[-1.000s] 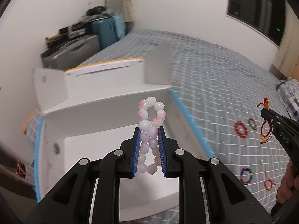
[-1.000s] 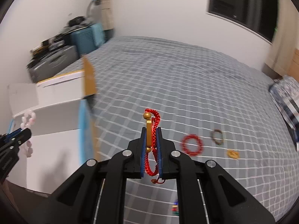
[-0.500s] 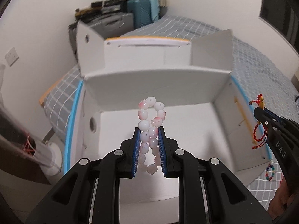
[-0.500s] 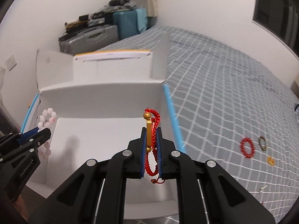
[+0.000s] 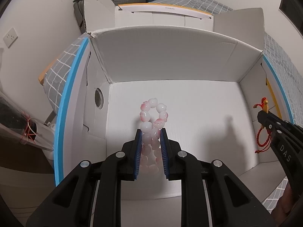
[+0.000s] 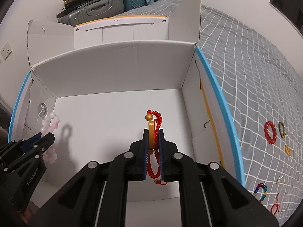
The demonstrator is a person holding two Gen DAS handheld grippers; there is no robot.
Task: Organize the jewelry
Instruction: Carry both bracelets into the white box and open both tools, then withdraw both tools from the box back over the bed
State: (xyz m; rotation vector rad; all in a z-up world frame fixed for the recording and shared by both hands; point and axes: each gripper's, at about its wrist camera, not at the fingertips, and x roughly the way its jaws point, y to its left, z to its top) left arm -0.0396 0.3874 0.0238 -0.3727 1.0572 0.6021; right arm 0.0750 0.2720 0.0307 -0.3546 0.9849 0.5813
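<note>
My left gripper (image 5: 151, 132) is shut on a pink and white bead bracelet (image 5: 153, 111) and holds it over the inside of an open white cardboard box (image 5: 170, 64). My right gripper (image 6: 153, 132) is shut on a red braided cord bracelet with a gold bar (image 6: 153, 122), also over the box floor (image 6: 106, 113). The right gripper shows at the right of the left wrist view (image 5: 272, 126). The left gripper with its beads shows at the left of the right wrist view (image 6: 44, 138).
The box has raised flaps and blue edge strips (image 6: 219, 98) and sits on a grey checked bed (image 6: 255, 66). Several bracelets lie on the bed to the right, among them a red bead one (image 6: 270, 132) and a multicoloured one (image 6: 261, 189). Suitcases (image 6: 98, 9) stand behind.
Both grippers have swung left from over the bed to over the open box, each still holding its bracelet. The box interior now fills both views.
</note>
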